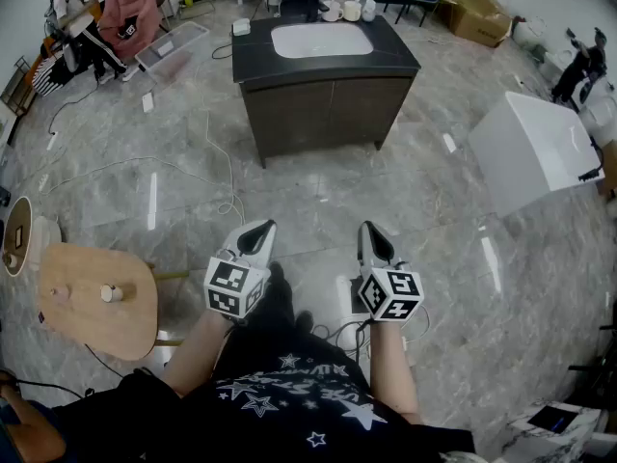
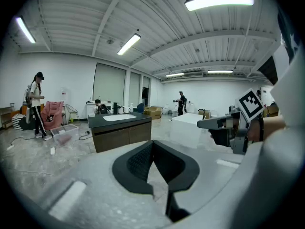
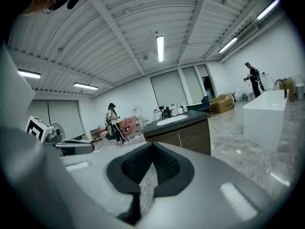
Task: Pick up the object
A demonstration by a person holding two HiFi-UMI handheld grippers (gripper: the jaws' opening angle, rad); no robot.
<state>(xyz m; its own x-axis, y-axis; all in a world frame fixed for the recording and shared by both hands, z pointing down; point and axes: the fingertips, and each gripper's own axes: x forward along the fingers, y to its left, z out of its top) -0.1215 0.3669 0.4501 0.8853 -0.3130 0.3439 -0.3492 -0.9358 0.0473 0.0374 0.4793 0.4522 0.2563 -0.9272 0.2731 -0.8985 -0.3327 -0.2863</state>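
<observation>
The left gripper (image 1: 258, 231) and right gripper (image 1: 371, 231) hover side by side, both closed on nothing. A small cylinder (image 1: 112, 293) sits mid-tabletop on the round table (image 1: 96, 331) at left. Farther off, cups (image 1: 342, 11) line the sink cabinet's (image 1: 323, 114) far edge. Which one is the object is unclear.

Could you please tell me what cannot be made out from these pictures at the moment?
- Head view: the small things on the wooden table are too small to identify.
- Head view: the items at the back of the sink cabinet are too small to name.
- Head view: the floor beneath the person is hidden by their body.
</observation>
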